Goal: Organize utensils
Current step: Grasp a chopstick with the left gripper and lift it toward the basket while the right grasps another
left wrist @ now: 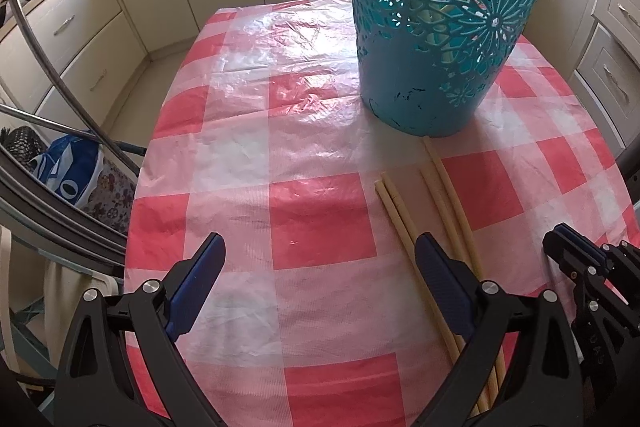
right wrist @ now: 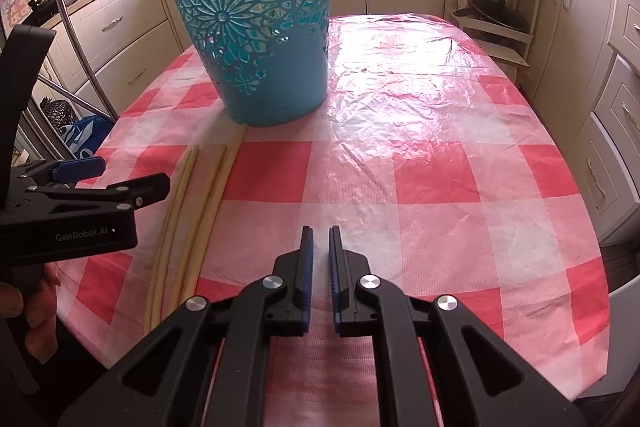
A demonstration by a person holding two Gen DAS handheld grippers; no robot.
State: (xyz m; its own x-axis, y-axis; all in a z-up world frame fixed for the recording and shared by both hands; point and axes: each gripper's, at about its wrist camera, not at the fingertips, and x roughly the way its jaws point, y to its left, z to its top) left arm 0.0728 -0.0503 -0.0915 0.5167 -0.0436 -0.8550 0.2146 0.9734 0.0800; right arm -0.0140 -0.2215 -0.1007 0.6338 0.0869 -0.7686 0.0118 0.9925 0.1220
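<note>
Several pale yellow chopsticks (left wrist: 434,195) (right wrist: 200,203) lie side by side on the red-and-white checked tablecloth (left wrist: 320,227), their far ends close to the foot of a teal cut-out plastic basket (left wrist: 432,39) (right wrist: 260,39) that stands upright. My left gripper (left wrist: 320,247) (right wrist: 132,173) hangs open just above the cloth. Its right finger (left wrist: 436,267) lies over the chopsticks, and only cloth shows between the jaws. My right gripper (right wrist: 320,239) (left wrist: 560,233) is shut on nothing, to the right of the chopsticks.
Cream kitchen cabinets (right wrist: 120,31) ring the table on all sides. A metal chair frame (left wrist: 60,83) and a blue bag (left wrist: 68,171) sit off the table's left edge. A shelf rack with pans (right wrist: 496,15) stands at the back right. A hand (right wrist: 36,311) holds the left gripper.
</note>
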